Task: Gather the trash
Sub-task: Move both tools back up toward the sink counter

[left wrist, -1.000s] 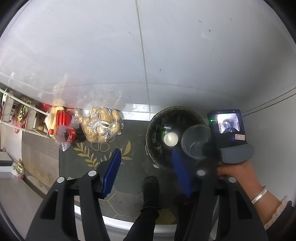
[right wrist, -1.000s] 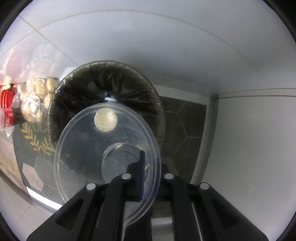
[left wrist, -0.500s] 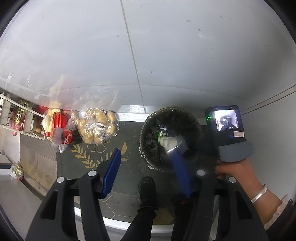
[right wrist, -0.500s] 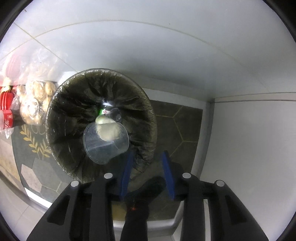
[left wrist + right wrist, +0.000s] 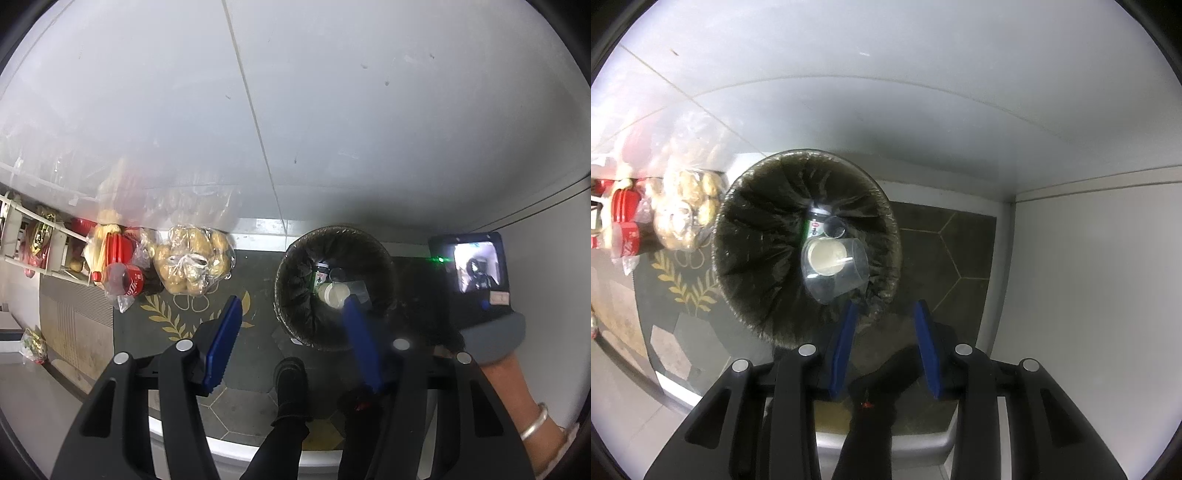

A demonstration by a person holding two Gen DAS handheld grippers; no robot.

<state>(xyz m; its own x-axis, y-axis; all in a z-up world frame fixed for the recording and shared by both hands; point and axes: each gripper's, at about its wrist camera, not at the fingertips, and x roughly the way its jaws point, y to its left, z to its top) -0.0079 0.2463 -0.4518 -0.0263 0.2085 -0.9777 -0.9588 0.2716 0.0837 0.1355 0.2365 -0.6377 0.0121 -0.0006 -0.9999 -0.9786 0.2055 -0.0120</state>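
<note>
I can read only one thing: the white Coca-Cola script on the red label of the cola bottle (image 5: 125, 282), off to the left of my left gripper. The print on the bin's green bottle (image 5: 812, 229) is too blurred.

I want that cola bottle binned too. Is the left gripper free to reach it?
Probably yes: the left gripper is open and empty, and the cola bottle lies uncovered on the mat beside the potato bag.
</note>
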